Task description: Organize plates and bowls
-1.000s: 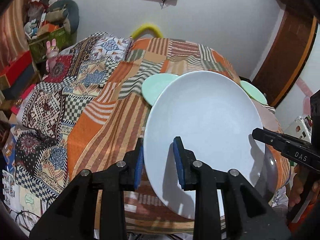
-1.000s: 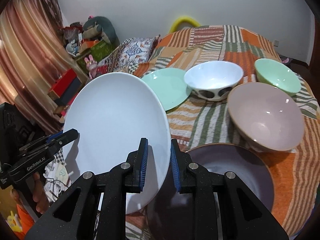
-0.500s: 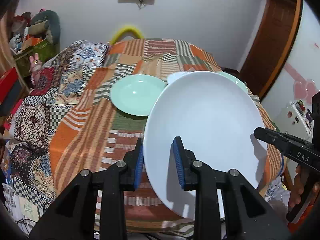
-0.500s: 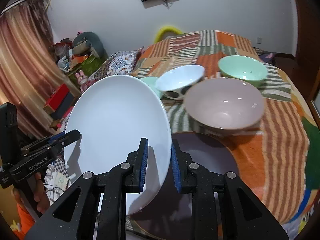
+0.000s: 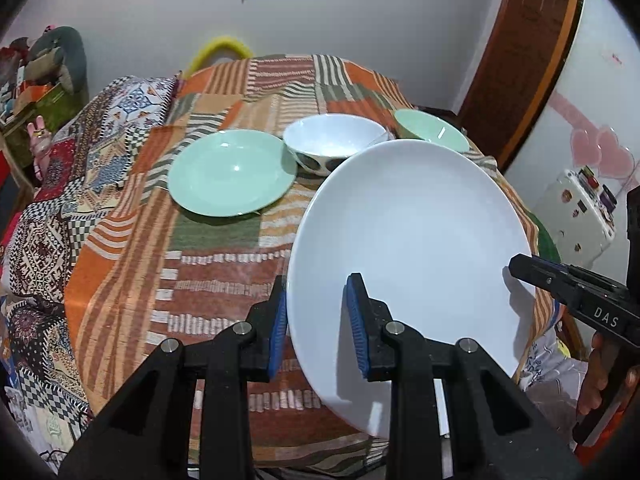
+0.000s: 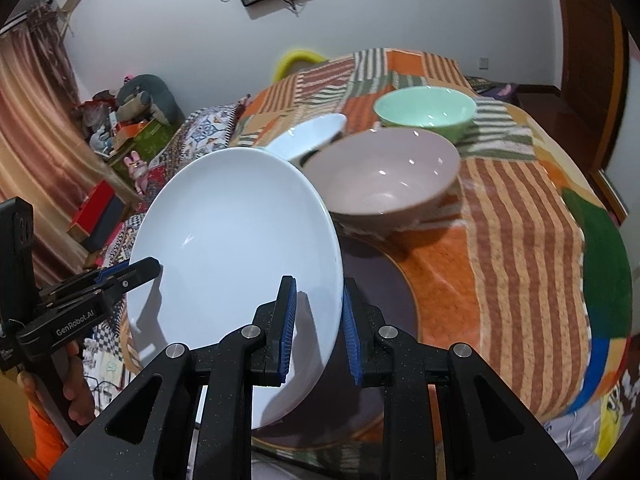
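A large white plate is held tilted above the table's near edge by both grippers. My left gripper is shut on its left rim. My right gripper is shut on its right rim; it also shows at the right of the left wrist view. The plate also shows in the right wrist view. A dark purple plate lies on the table under it. A mint plate, a white bowl, a mint bowl and a pink-grey bowl stand farther back.
The round table has an orange striped patchwork cloth. A patterned bed lies to the left. A brown door is at the back right. A yellow chair back stands behind the table.
Both grippers have carried the white plate to the right and forward over the dark purple plate; the mint plate and white bowl now show clear of it in the left wrist view.
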The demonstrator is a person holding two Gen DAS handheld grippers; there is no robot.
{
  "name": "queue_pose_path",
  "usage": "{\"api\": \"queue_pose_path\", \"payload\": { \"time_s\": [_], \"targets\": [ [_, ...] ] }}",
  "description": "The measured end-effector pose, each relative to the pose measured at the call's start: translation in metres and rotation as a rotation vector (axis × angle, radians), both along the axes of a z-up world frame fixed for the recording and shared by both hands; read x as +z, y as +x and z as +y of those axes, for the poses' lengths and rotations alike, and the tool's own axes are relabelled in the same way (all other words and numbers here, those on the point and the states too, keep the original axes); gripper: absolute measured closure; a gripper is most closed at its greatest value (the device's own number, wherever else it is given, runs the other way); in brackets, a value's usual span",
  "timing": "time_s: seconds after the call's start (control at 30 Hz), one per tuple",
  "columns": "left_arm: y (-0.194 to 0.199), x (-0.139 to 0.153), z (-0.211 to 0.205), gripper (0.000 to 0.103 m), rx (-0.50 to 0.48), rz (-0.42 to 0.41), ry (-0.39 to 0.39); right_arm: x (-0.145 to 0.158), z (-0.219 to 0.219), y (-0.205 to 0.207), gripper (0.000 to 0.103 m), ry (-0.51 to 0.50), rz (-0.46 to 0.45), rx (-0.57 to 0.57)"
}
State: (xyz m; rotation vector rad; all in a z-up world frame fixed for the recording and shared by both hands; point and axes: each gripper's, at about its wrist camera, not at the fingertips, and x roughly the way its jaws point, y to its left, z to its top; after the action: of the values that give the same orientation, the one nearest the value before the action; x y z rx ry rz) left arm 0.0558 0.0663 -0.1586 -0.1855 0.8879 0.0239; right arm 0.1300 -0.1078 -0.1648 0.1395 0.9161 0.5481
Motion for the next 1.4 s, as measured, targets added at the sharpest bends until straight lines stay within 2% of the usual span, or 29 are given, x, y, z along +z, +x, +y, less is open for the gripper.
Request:
{"api": "queue_pose_path", "payload": {
  "time_s": [0.47,1.0,1.2,1.4],
  "targets": [
    [0.016,-0.03,-0.022,0.074,-0.066,0.117,0.024,-0.025,-0.019,-0.004,0.081,-0.025,0.074,-0.042],
    [0.027,-0.054,-0.02,0.073,-0.059,0.187,-0.011,-0.036,-0.019,-0.003,0.081,-0.035,0.121,-0.038],
    [0.032,-0.061,-0.032,0.073,-0.074,0.195,0.045,-0.036,-0.023,0.001,0.081,-0.035,0.12,-0.053],
    [0.036,-0.066,-0.033,0.073,-0.079,0.204,0.042,-0.035,-0.027,0.0,0.081,-0.038,0.106,-0.057]
  ]
}}
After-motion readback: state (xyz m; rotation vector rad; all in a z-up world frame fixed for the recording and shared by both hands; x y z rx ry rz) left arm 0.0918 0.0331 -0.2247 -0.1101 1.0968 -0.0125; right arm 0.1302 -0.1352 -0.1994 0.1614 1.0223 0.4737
